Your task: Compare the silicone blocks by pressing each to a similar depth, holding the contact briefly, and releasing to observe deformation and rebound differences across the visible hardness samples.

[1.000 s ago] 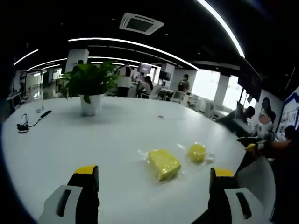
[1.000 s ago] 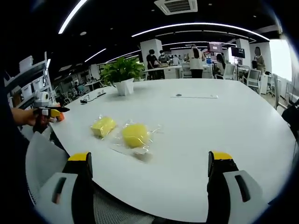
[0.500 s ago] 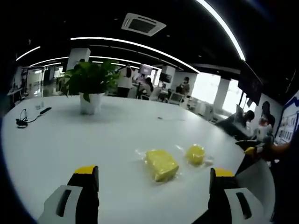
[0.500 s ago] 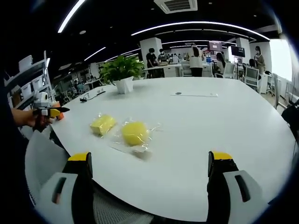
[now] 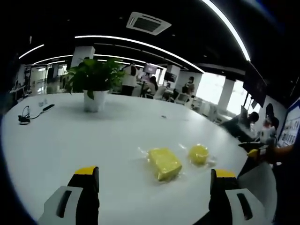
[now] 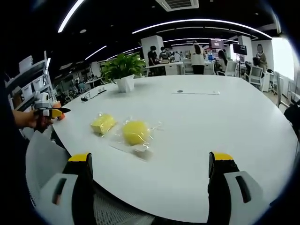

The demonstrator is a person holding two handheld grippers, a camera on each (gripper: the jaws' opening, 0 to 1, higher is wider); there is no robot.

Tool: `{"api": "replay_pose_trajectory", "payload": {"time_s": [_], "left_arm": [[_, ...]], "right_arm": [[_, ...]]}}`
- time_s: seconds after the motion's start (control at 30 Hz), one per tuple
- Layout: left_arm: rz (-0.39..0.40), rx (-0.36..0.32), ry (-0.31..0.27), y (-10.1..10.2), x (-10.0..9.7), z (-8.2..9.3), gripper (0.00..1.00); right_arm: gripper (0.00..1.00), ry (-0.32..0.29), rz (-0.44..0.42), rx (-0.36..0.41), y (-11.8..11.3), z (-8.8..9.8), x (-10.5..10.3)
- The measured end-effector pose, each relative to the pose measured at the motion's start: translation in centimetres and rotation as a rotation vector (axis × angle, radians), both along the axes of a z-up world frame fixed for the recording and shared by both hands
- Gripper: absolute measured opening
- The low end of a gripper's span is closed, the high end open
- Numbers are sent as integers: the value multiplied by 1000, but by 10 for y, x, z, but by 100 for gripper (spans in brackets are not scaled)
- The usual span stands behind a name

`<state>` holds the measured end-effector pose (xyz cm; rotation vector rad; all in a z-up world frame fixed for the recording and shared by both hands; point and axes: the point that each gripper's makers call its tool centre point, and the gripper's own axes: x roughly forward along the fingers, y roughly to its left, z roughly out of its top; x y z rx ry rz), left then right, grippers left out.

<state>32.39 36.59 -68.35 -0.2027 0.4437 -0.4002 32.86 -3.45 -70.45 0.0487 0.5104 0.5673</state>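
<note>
Hovering short of 2 bagged silicone samples, nothing pressed yet.
Both the left gripper (image 5: 152, 180) and right gripper (image 6: 150, 166) are held wide and empty; the square block (image 5: 164, 163) or round block (image 6: 135, 132) could be skidded in slick wrap across the table (image 6: 225, 122) if pressed off-centre.

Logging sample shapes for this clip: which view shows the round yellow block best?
The right gripper view: there the round yellow block lies near the middle, large, in its clear wrapper. In the left gripper view it sits smaller and farther off, beyond the rectangular yellow block.
</note>
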Motion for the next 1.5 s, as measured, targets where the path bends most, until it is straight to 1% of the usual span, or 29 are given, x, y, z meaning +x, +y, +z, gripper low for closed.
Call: {"api": "replay_pose_trajectory", "payload": {"time_s": [0.07, 0.13, 0.2, 0.3, 0.37, 0.5, 0.7, 0.9, 1.0, 1.1, 1.13, 1.17, 1.33, 1.5], "left_arm": [[-9, 5, 10, -1, 0, -1, 100], [-21, 17, 2, -3, 0, 1, 100], [-36, 2, 5, -6, 0, 4, 100], [-40, 5, 6, -6, 1, 3, 100], [-38, 4, 21, -7, -1, 3, 100], [-36, 12, 15, -8, 1, 3, 100], [-36, 5, 18, -6, 4, 8, 100], [-33, 5, 15, -5, 7, 9, 100], [-39, 8, 22, -6, 7, 9, 100], [-43, 4, 29, -2, 13, 10, 100], [-40, 7, 59, 0, 14, 6, 100], [-38, 9, 65, 1, 15, 5, 100], [-31, 0, 64, 2, 20, 10, 100], [-43, -5, 56, -2, 25, 15, 100]], "right_arm": [[96, -4, -17, 17, -3, 4, 2], [96, -7, -24, 25, -5, 5, 4], [96, -4, -18, 14, -6, 4, 4], [96, -7, 3, -5, -4, 4, 2], [96, 0, 17, -15, -3, 3, 0], [96, -3, 27, -26, -6, 4, 1], [96, -15, 14, -17, -9, 9, 7], [96, -16, 17, -11, -5, 7, 9], [96, -20, 7, -1, -4, 9, 8], [96, -26, -4, 9, -5, 11, 8], [96, -26, -4, 8, -5, 10, 8], [96, -23, -4, 7, -5, 9, 7], [96, -19, -3, 6, -6, 9, 6], [96, -32, -6, -2, -10, 11, 9]]}}
